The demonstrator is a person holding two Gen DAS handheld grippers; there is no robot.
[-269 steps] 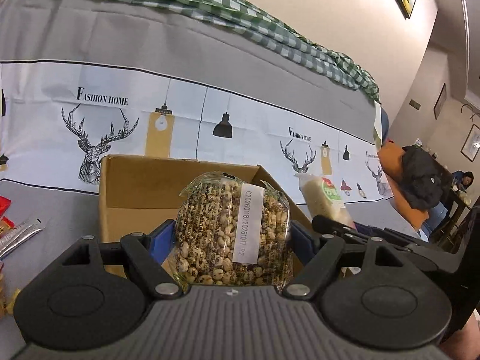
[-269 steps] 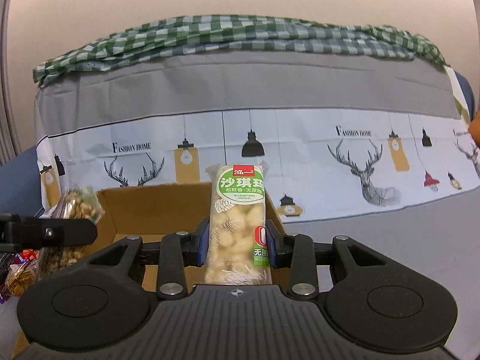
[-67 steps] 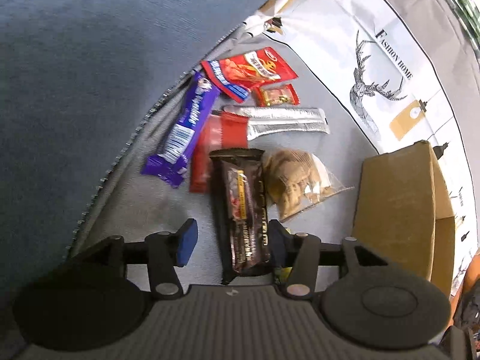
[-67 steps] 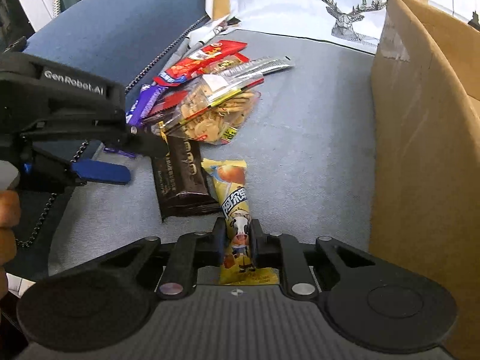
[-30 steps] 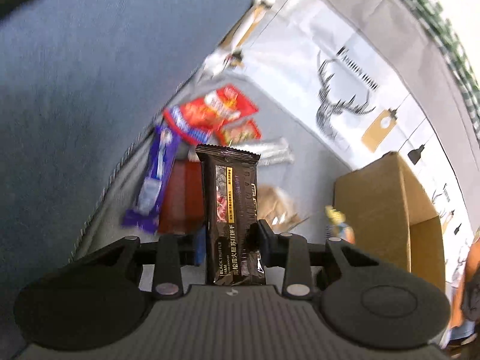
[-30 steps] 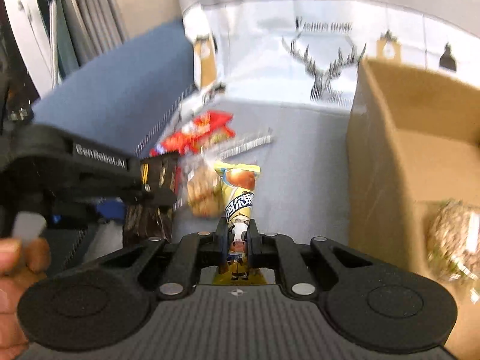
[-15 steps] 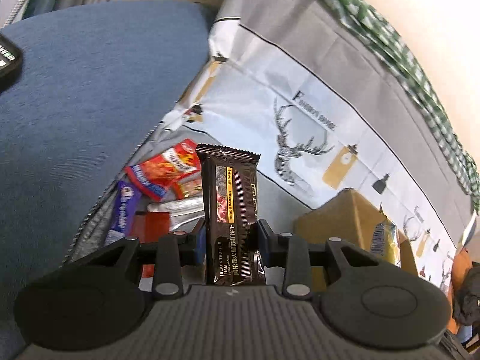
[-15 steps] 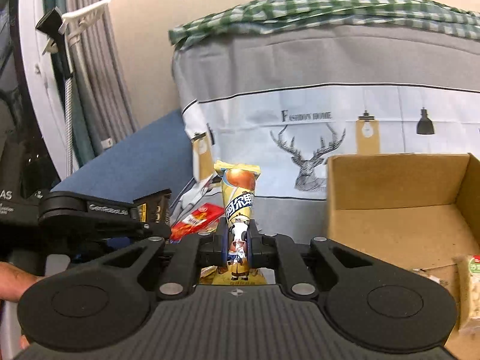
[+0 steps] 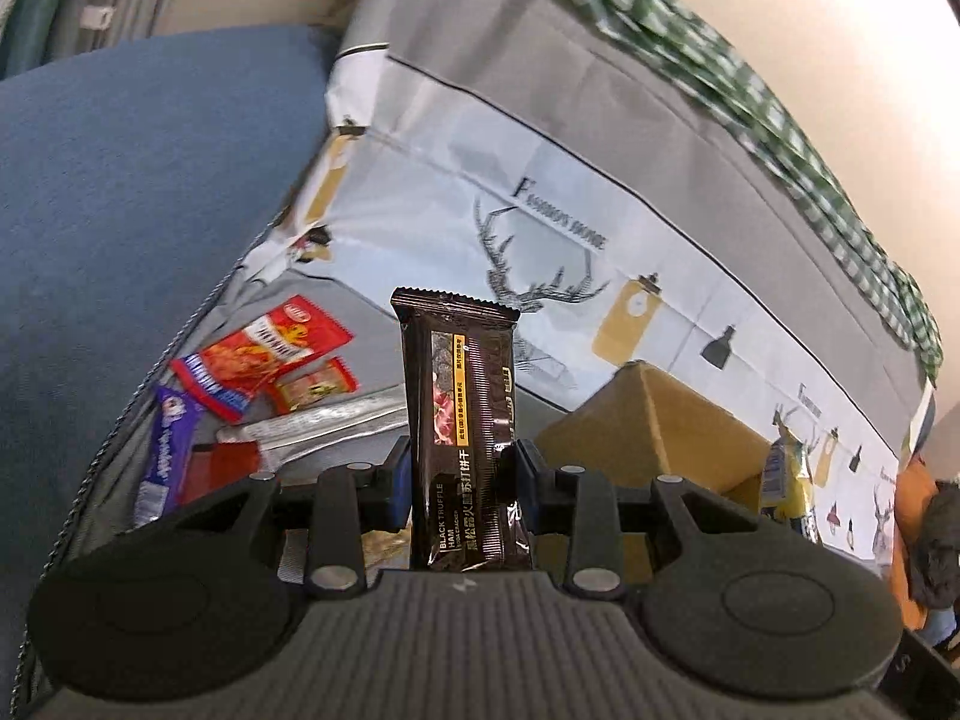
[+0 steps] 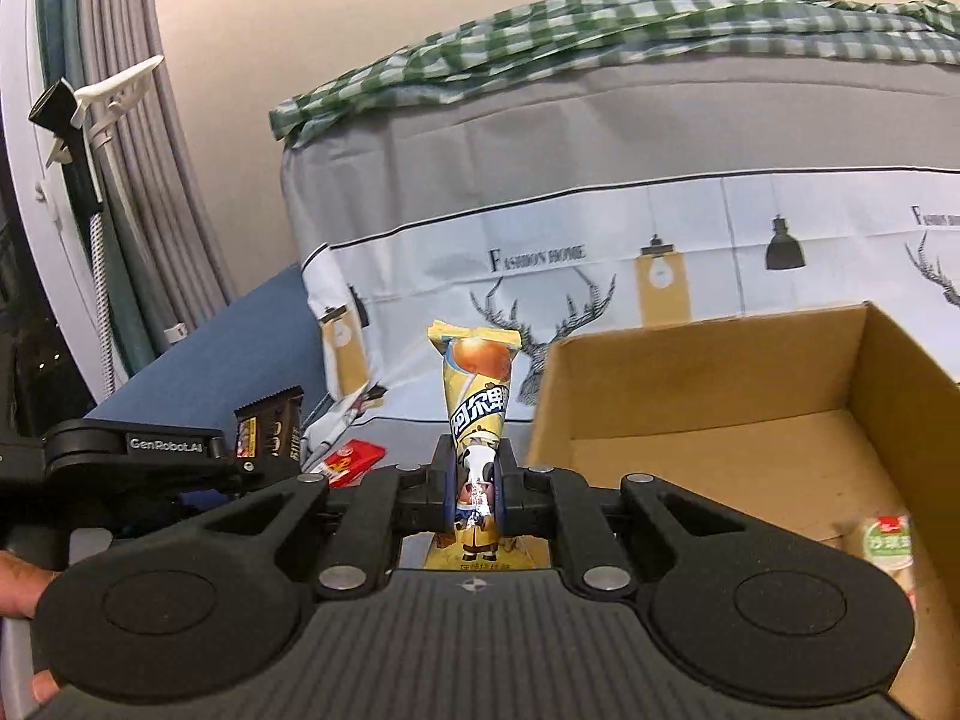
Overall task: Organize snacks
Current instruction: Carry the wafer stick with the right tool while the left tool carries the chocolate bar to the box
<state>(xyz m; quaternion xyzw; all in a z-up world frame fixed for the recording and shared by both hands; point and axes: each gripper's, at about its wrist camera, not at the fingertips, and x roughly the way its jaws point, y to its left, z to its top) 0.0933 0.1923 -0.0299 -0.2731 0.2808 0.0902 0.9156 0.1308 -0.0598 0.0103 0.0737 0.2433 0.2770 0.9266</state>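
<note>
Snacks are in both our grips: the left gripper [image 9: 461, 477] clamps an upright black cracker pack [image 9: 459, 420], the right gripper [image 10: 475, 483] pinches a yellow candy pack [image 10: 477, 402]. Cardboard box [image 10: 708, 396] sits just right; loose packets [image 9: 258, 360] lie left on the grey cover [image 9: 372, 324].

Both claws are matte black plastic: ribbed bodies, two round discs each, silver screw heads on the linkages, blue pads. The left claw [image 10: 240, 456] carries white "GenRobot.AI" lettering along its side.
</note>
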